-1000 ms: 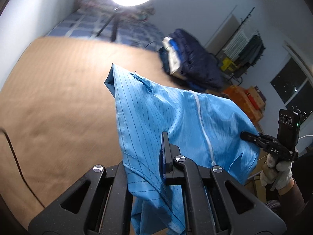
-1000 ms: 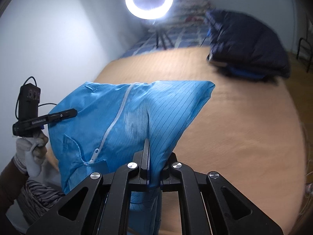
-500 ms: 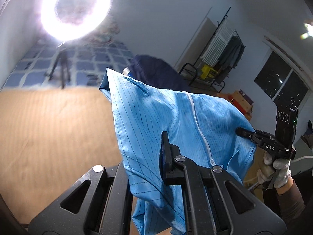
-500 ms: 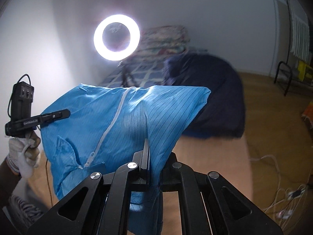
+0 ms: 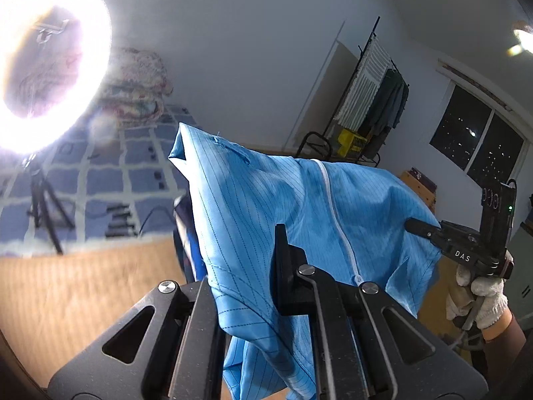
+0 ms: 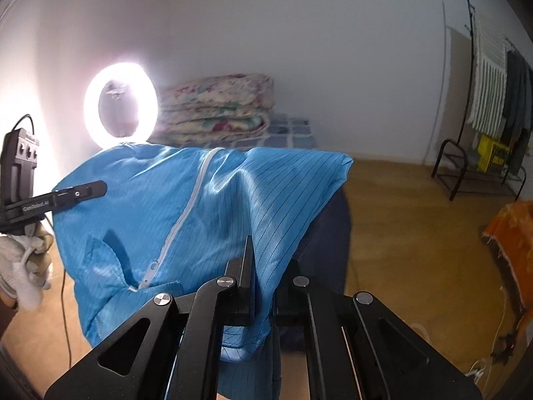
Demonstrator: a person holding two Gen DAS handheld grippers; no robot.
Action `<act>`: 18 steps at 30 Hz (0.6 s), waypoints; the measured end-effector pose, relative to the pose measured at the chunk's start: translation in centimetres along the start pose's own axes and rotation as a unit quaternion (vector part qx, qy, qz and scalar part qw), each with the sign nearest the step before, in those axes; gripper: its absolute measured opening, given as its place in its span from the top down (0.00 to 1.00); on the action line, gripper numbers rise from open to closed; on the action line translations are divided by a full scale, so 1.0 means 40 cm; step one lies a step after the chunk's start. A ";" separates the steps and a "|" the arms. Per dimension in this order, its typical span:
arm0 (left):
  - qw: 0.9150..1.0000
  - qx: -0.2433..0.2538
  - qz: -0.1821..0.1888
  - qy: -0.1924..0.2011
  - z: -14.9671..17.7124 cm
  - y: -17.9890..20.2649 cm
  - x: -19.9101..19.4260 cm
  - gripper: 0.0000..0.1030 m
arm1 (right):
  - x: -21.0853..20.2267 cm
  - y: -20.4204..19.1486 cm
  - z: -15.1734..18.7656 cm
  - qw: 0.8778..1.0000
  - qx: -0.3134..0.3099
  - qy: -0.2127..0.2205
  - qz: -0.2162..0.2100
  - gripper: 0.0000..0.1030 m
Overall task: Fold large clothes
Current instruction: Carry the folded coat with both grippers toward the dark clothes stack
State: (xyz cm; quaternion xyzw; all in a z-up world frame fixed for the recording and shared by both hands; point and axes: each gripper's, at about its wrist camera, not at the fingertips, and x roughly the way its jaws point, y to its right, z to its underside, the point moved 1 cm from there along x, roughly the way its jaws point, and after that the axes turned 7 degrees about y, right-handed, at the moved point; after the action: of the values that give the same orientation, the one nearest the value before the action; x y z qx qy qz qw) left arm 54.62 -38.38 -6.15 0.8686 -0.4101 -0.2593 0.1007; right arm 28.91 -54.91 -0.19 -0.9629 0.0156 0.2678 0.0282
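A large light-blue pinstriped garment [image 5: 266, 206] with a white zipper hangs in the air, stretched between both grippers. My left gripper [image 5: 246, 266] is shut on its near edge in the left wrist view; the right gripper [image 5: 413, 225] shows there pinching the far side. In the right wrist view my right gripper [image 6: 263, 260] is shut on the garment [image 6: 186, 200], and the left gripper [image 6: 96, 189] holds the opposite side. Both views point up at the room, above the tan work surface [image 5: 83, 283].
A bright ring light [image 5: 43, 66] on a tripod stands at the left. Folded floral quilts [image 6: 216, 110] lie on a blue checked bed. A dark navy pile [image 6: 329, 233] sits behind the garment. A clothes rack [image 6: 493, 100] and orange fabric [image 6: 513, 240] are at the right.
Both grippers have lifted and tilted upward with the garment; the tan surface has dropped out of most of the view, and the wall, quilts and clothes rack have come in.
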 end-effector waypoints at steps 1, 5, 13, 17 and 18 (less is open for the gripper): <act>1.000 0.001 -0.001 0.005 -0.017 -0.003 0.027 0.97 | 0.011 0.008 -0.011 1.000 -0.002 0.004 0.005 0.96; 1.000 0.001 -0.011 0.025 -0.068 -0.021 0.119 0.97 | 0.086 0.054 -0.056 0.999 -0.011 0.024 0.035 0.96; 0.999 0.003 -0.052 0.010 -0.035 -0.076 0.284 0.97 | 0.190 0.088 -0.035 0.997 -0.010 0.020 0.079 0.96; 0.997 0.010 -0.077 -0.002 0.004 -0.095 0.331 0.97 | 0.244 0.086 -0.018 0.995 -0.027 0.003 0.096 0.96; 0.997 0.012 -0.080 -0.003 0.008 -0.095 0.336 0.97 | 0.243 0.087 -0.016 0.995 -0.028 0.001 0.099 0.96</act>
State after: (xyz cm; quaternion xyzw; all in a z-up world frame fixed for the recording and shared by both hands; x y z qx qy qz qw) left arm 64.07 -46.19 -12.82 0.8990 -0.3425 -0.2645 0.0675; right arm 37.41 -58.56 -4.81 -0.9573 0.1031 0.2689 -0.0258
